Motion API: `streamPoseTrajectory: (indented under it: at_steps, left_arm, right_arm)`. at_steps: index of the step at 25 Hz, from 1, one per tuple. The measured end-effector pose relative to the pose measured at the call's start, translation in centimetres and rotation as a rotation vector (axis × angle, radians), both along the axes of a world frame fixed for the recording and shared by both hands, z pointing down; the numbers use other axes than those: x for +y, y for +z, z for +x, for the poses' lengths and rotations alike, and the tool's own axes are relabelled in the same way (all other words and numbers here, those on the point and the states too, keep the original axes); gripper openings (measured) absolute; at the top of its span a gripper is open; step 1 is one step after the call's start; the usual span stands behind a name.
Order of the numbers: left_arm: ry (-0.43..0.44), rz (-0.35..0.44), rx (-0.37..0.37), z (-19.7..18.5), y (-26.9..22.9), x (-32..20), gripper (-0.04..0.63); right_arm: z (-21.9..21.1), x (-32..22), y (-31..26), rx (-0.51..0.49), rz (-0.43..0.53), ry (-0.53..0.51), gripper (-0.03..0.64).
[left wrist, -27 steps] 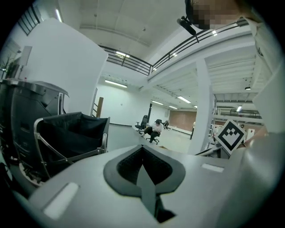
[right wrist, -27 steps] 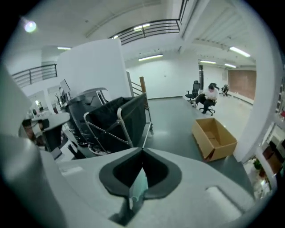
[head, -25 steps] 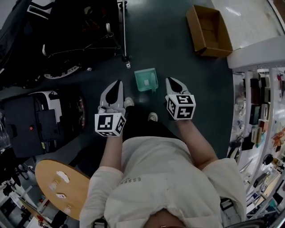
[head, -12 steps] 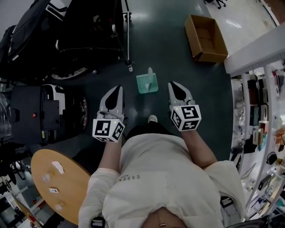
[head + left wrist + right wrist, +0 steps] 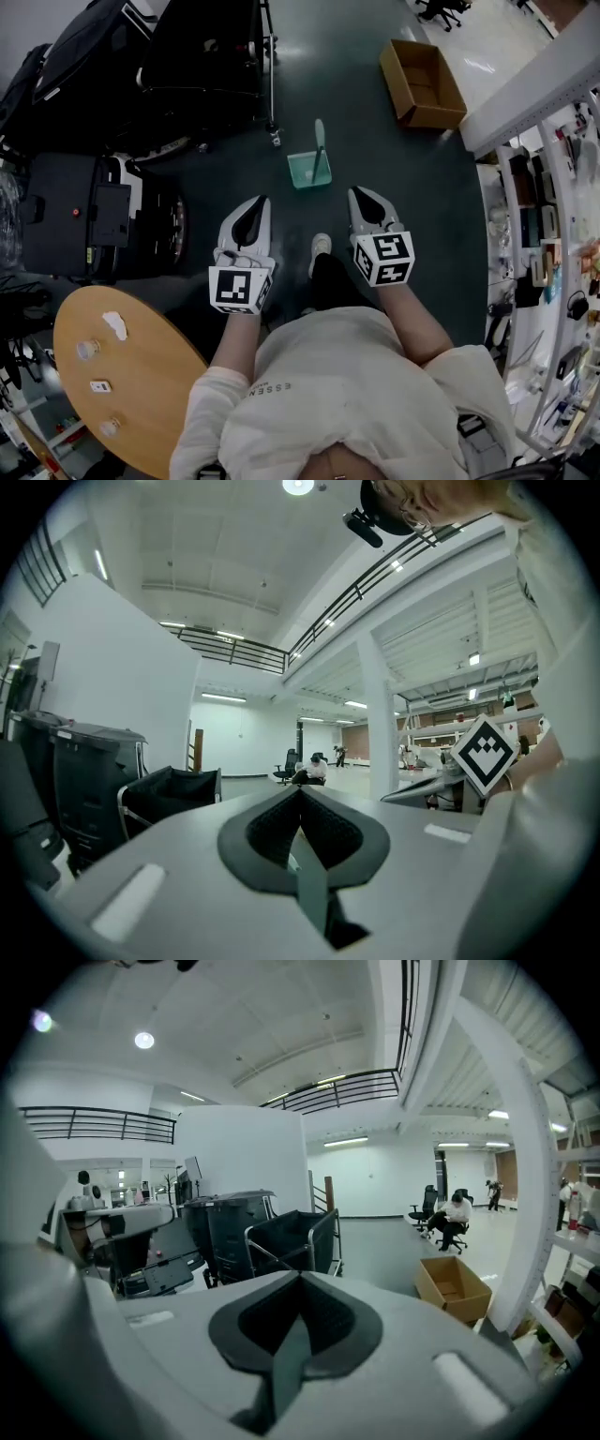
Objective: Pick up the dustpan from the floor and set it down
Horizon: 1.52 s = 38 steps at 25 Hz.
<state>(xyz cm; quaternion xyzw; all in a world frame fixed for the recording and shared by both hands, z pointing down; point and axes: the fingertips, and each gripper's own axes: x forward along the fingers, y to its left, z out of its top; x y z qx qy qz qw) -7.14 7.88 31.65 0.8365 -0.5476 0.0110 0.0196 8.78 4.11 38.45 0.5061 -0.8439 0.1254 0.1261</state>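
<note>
Grey-shelled and nearest to us, the left claw [image 5: 261, 201] and the right claw [image 5: 357, 193] are held side by side. Their own views show each pair of dark pads pressed together at the tips, with nothing between them. The left claw [image 5: 300, 795] points level, while the right claw [image 5: 300, 1279] tips slightly down.

A pale shoe [image 5: 320, 246] stands on the dark green floor [image 5: 375, 141] between the two claws. Behind the left claw, on its outer side, is a round wooden counter [image 5: 122, 375] with a few small white things on it.

Ahead of both claws, about midway between their lines and well apart from either, the teal dustpan [image 5: 307, 171] rests on the floor with its handle pointing away from us. We see it only in the head view; both claw views look out over it into the room.

Beyond the dustpan, black carts [image 5: 187, 56] stand ahead of the left claw. An open cardboard box [image 5: 422, 84] lies ahead of the right claw, and shelves [image 5: 544, 234] run along that claw's outer side.

The right claw view shows the same box [image 5: 453, 1288]. Far behind it a seated person [image 5: 454, 1213] is on an office chair. The left claw view has a white column [image 5: 378, 724] and a balcony railing [image 5: 234, 644] under a lit ceiling.
</note>
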Motion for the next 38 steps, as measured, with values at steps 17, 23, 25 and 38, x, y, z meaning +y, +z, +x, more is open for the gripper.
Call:
streamPoseTrajectory:
  at_steps: [17,23,25,38]
  left_arm:
    - [0.044,-0.05,0.038,-0.5,0.9,18.2,0.017]
    - [0.054,-0.039,0.053,0.3,1.1,20.2,0.017]
    - [0.065,-0.038,0.059,0.8,1.2,20.5,0.017]
    - [0.114,-0.008,0.041,4.8,-0.1,22.5,0.017]
  right_arm:
    - [-1.9,17.5,-0.9,0.005,-0.022,-0.074,-0.009]
    - [-1.1,20.2,-0.3,0.037,-0.004,-0.076,-0.011]
    - [-0.7,21.1,-0.2,0.043,-0.003,-0.078,-0.011]
    - [3.2,23.7,-0.2,-0.004,-0.024,-0.042,-0.009]
